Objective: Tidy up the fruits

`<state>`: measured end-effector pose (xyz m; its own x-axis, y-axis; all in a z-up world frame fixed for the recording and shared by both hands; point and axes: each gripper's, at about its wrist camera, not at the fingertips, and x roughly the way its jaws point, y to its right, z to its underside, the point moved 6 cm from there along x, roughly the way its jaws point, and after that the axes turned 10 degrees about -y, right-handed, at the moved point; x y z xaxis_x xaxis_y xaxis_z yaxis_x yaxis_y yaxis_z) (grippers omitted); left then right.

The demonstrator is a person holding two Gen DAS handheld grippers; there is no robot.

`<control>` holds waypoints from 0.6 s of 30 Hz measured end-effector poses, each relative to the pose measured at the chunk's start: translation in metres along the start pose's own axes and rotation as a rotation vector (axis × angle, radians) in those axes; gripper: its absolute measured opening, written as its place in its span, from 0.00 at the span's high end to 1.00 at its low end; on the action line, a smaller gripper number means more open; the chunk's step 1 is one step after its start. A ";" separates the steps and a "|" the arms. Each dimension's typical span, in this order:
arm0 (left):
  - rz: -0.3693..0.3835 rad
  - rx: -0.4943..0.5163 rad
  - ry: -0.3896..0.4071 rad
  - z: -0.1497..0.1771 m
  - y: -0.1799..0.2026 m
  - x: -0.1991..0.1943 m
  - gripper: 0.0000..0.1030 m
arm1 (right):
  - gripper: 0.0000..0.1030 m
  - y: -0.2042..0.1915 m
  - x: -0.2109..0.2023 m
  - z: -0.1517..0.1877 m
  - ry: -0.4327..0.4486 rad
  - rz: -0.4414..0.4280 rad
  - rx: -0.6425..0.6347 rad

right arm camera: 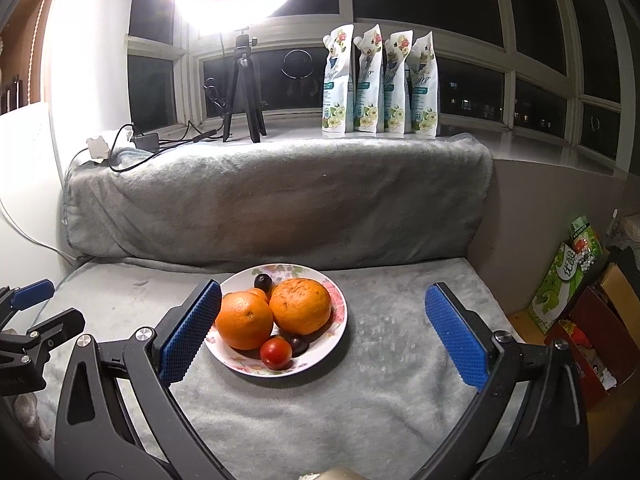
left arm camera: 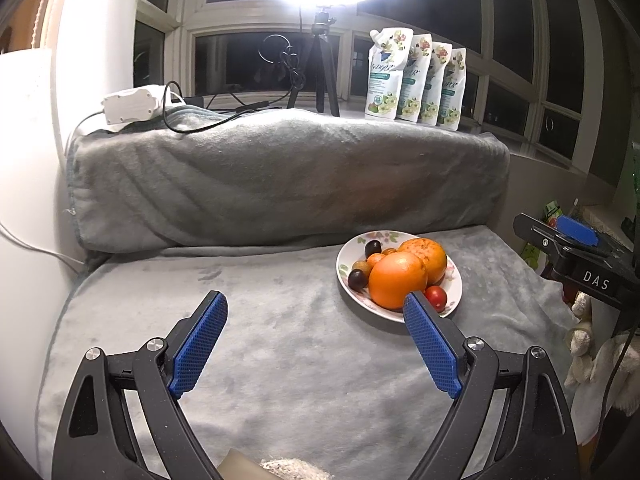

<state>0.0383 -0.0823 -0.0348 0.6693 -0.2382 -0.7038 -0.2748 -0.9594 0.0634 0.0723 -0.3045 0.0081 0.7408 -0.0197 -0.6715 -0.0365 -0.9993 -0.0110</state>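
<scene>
A floral white plate [left arm camera: 454,300] [right arm camera: 338,320] rests on the grey blanket and holds two oranges [left arm camera: 397,280] [right arm camera: 301,306], a red tomato [left arm camera: 436,297] [right arm camera: 276,354], dark grapes [left arm camera: 357,279] [right arm camera: 263,281] and a small tangerine. My left gripper [left arm camera: 316,304] hovers open over bare blanket, the plate just beyond its right fingertip. In the right wrist view my right gripper [right arm camera: 324,298] is open too, with the plate ahead and partly behind its left finger. Nothing is held by either.
A grey padded backrest [left arm camera: 280,184] rises behind the seat. On the sill stand a tripod with a ring light [right arm camera: 244,92], several refill pouches [right arm camera: 380,84] and cables. Boxes and bags [right arm camera: 580,300] crowd the floor at right.
</scene>
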 end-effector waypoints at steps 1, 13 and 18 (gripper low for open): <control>0.001 0.000 0.000 0.000 0.000 0.000 0.13 | 0.00 0.000 0.001 0.000 -0.001 -0.003 -0.001; 0.005 0.005 -0.001 0.000 0.001 -0.001 0.13 | 0.00 -0.001 0.002 0.002 -0.006 -0.002 0.000; 0.001 0.009 0.004 0.000 0.001 -0.002 0.13 | 0.00 -0.002 0.002 0.002 -0.006 -0.004 -0.003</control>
<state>0.0369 -0.0831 -0.0337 0.6715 -0.2396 -0.7012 -0.2815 -0.9578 0.0577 0.0722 -0.3024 0.0055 0.7366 -0.0158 -0.6762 -0.0321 -0.9994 -0.0116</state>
